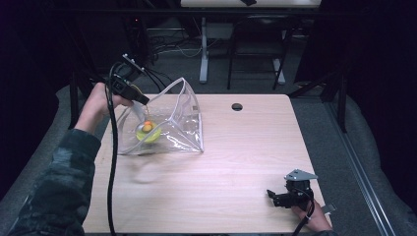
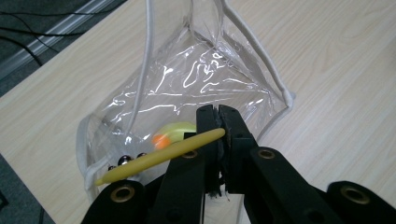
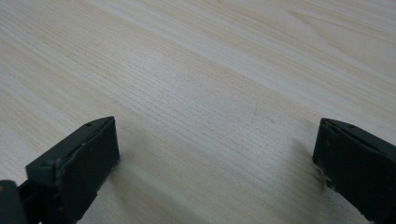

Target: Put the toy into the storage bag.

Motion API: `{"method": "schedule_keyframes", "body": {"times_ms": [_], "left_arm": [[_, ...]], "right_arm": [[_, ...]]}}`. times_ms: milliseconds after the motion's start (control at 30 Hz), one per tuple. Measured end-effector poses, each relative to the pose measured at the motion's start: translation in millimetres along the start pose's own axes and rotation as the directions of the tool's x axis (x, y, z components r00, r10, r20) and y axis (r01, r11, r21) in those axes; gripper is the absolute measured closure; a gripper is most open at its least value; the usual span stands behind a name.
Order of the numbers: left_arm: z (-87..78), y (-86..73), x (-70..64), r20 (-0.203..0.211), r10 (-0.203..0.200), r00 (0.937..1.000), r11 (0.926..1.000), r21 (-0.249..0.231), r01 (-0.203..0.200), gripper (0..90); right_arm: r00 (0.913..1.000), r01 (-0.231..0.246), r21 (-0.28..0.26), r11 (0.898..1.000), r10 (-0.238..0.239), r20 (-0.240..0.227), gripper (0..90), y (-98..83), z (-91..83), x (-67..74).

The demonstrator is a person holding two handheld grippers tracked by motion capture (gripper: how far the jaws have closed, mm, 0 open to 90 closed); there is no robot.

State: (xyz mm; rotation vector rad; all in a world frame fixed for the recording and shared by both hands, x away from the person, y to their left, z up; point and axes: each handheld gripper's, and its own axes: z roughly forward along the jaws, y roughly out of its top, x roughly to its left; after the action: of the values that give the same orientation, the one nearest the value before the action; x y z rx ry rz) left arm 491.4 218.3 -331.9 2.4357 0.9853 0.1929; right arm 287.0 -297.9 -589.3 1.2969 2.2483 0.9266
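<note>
One step in hand: I lower yellow stick (image 2: 161,156), pinched in left gripper (image 2: 219,122), into clear pouch (image 1: 167,125) mouth. Yellow-orange toy (image 1: 147,130) already inside pouch. Keep stick clear of white rim (snag risk). Right gripper (image 1: 281,194) idle, jaws spread, well right of pouch.

**Pouch at ten o'clock, free tongs at four**

On the desk (image 1: 236,162) a pouch (image 1: 172,128) stands at ten o'clock, small items (image 1: 147,130) inside. Left tongs (image 1: 144,102) reach into it gripping a thin stick (image 2: 161,156). Right tongs (image 1: 271,195) rest at four o'clock, well apart.
</note>
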Motion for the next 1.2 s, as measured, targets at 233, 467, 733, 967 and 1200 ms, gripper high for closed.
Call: {"method": "schedule_keyframes", "body": {"times_ms": [233,467,733,967,1200], "left_arm": [[8.9,-1.9,5.6,0.006,-0.024,0.9997,0.9997,0.004,0.024,87.8],[21.1,-4.7,11.8,0.015,-0.041,0.999,0.9991,0.012,0.041,87.6],[32.1,-5.3,14.9,0.015,-0.064,0.9979,0.9976,0.027,0.063,87.4],[42.3,-11.4,17.1,0.025,-0.069,0.9973,0.9967,0.045,0.067,87.2],[39.8,-12.7,16.0,-0.002,-0.062,0.9981,0.9972,0.041,0.062,82.3]], "right_arm": [[1.0,0.0,0.001,1.0,0.0,-0.002,0.0,0.0,-0.1,0.0],[1.0,-0.004,-0.005,1.0,0.004,-0.001,0.0,-0.2,0.2,0.3],[1.0,0.0,-0.001,1.0,0.0,-0.002,0.0,0.0,0.0,0.0],[1.0,0.003,0.003,1.0,-0.003,0.001,0.0,0.0,-0.2,-0.2],[1.0,-0.002,-0.003,1.0,0.002,0.002,0.0,-0.2,0.2,0.2]]}}
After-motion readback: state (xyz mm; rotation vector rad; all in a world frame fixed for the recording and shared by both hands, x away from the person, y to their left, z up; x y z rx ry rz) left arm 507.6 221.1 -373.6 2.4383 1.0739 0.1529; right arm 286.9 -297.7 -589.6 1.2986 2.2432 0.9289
